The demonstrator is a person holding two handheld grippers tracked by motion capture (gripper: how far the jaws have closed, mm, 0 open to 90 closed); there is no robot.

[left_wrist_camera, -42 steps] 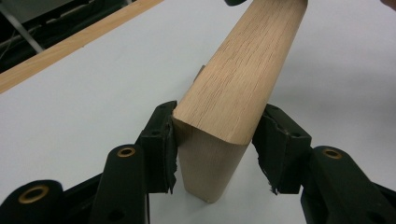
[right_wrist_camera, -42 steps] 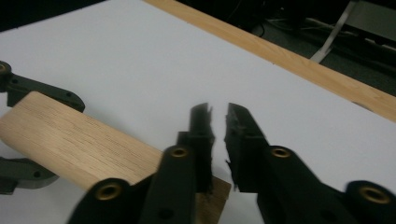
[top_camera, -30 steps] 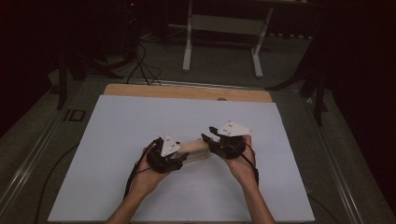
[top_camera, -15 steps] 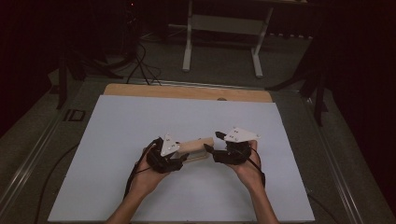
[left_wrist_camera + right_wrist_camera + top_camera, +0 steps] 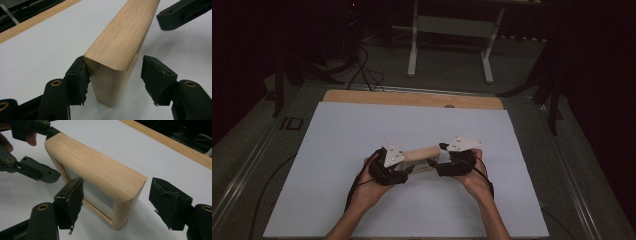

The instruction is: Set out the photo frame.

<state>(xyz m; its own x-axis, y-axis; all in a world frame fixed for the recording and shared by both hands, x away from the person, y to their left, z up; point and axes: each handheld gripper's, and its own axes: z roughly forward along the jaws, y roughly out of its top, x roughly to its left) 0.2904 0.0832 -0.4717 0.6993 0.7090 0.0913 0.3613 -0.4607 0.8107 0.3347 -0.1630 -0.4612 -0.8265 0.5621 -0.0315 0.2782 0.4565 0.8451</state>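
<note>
A light wooden frame [image 5: 419,154] with rounded corners and a pale inner panel stands on edge on the white table sheet [image 5: 337,150], near its middle. My left gripper [image 5: 406,169] is open around the frame's left end [image 5: 125,35]: in the left gripper view one pad [image 5: 78,80] touches the wood and the other stands clear of it. My right gripper [image 5: 438,161] is open at the other end [image 5: 100,170], with a jaw on each side and neither touching. The left gripper's jaws [image 5: 37,170] show at the frame's far end in the right gripper view.
A bare wooden strip [image 5: 412,98] runs along the table's far edge. Beyond it, on the dark floor, stand a white metal stand [image 5: 447,30] and some cables [image 5: 362,65]. White sheet lies open on all sides of the hands.
My right hand and gripper have shifted slightly to the right and toward the person at the frame's end. The left gripper and the frame have hardly moved.
</note>
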